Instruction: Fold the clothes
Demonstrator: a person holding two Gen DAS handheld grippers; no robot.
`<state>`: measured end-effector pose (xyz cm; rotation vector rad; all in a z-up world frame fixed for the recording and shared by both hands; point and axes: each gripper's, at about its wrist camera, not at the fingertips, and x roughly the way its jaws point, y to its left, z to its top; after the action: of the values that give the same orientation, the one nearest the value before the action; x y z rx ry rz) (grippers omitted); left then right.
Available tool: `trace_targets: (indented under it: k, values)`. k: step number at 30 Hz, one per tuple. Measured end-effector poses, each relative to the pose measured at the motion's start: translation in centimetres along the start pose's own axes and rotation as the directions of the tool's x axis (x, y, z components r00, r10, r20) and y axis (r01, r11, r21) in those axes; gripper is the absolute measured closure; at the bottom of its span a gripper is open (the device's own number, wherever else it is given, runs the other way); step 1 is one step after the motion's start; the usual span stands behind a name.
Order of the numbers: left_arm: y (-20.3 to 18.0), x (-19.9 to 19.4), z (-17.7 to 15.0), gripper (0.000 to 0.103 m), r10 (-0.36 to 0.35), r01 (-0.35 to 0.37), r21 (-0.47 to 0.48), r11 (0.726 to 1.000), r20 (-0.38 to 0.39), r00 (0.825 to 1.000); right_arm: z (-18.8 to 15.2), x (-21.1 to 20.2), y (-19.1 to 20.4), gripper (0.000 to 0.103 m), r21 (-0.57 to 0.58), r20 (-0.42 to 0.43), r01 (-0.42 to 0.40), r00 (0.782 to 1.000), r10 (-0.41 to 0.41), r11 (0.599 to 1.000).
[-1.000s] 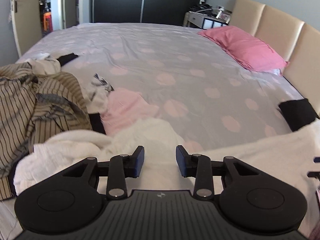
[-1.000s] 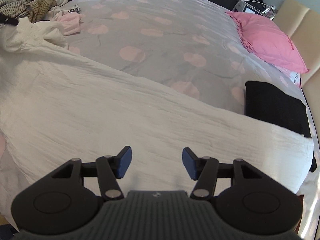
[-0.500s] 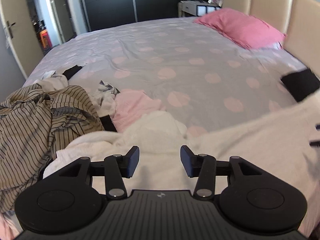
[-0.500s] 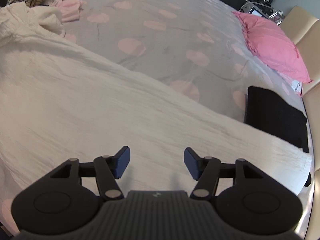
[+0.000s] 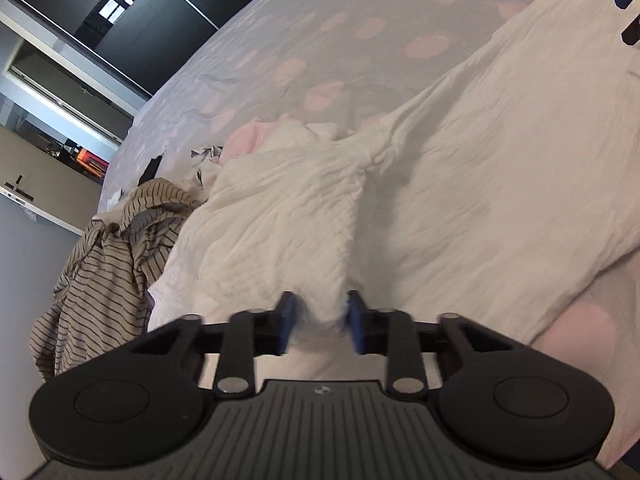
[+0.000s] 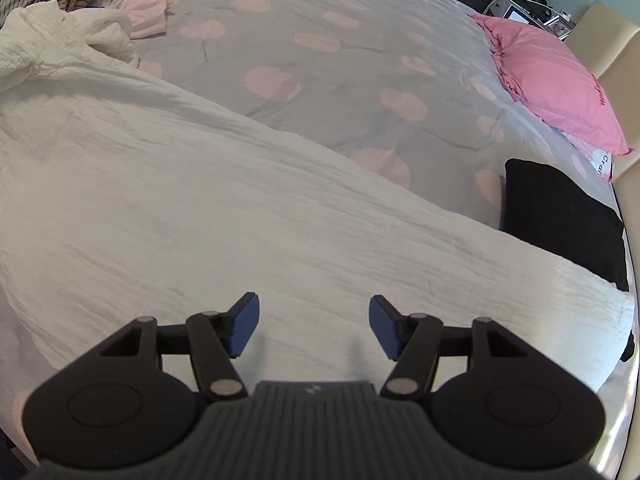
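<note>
A large white crinkled garment [image 5: 480, 184] lies spread over the near side of the bed; it also fills the near part of the right wrist view [image 6: 200, 208]. My left gripper [image 5: 318, 322] is tilted and has a bunched fold of the white garment between its blue pads, which touch the cloth on both sides. My right gripper [image 6: 312, 330] is open and empty, just above the flat part of the white garment.
A pile of striped clothes [image 5: 108, 248] and a pink garment [image 6: 148, 16] lie at the garment's far end. A folded black garment [image 6: 560, 216] and a pink pillow [image 6: 548, 80] lie by the beige headboard [image 6: 604, 40]. The bed has a grey cover with pink dots [image 6: 320, 80].
My left gripper has tilted and dropped onto the bunched end of the white garment, and its pads have closed in on a fold. My right gripper has hardly moved.
</note>
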<state>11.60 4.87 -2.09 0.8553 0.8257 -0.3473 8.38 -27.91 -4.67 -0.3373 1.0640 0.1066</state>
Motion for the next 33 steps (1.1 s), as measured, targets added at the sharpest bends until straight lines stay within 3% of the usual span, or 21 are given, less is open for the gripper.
trace_targets:
  k: [2,9,15,23,25,28,30,33]
  values:
    - [1.0,-0.6,0.5,0.1,-0.001,0.003,-0.043,0.999,0.052,0.999,0.0,-0.1,0.0,0.039,0.001,0.001,0.001,1.0,-0.001,1.0]
    - [5.9,-0.5,4.7,0.101,0.107,-0.071,-0.189,0.979,0.187,0.977,0.0,0.0,0.4,0.039,-0.003,-0.004,-0.007,1.0,0.007,1.0]
    - [8.9,4.2,7.0,0.101,0.08,-0.019,-0.329,0.944,0.173,0.982,0.1,0.7,-0.3,0.039,0.011,-0.028,0.004,1.0,-0.004,1.0]
    - [9.1,9.7,6.7,0.101,0.11,-0.08,-0.365,0.927,0.063,0.992,-1.2,2.5,-3.6,0.039,0.093,-0.07,-0.011,0.997,0.018,0.996]
    - [8.9,9.7,6.7,0.097,0.119,-0.093,-0.352,0.931,0.055,0.991,-1.9,2.7,-4.7,0.039,0.13,-0.08,-0.025,0.996,0.036,0.991]
    - [9.2,8.3,6.9,0.078,0.135,-0.096,-0.375,0.922,0.078,0.988,-3.0,2.3,-6.9,0.039,0.183,-0.075,-0.026,0.996,0.041,0.983]
    - [9.8,6.9,6.8,0.042,0.15,-0.088,-0.418,0.904,0.118,0.982,-3.6,1.7,-9.1,0.039,0.236,-0.057,-0.01,0.998,0.024,0.972]
    - [10.6,4.7,6.4,0.039,0.186,-0.08,-0.472,0.878,0.183,0.965,-4.8,0.2,-13.5,0.039,0.364,-0.021,0.031,0.999,-0.025,0.931]
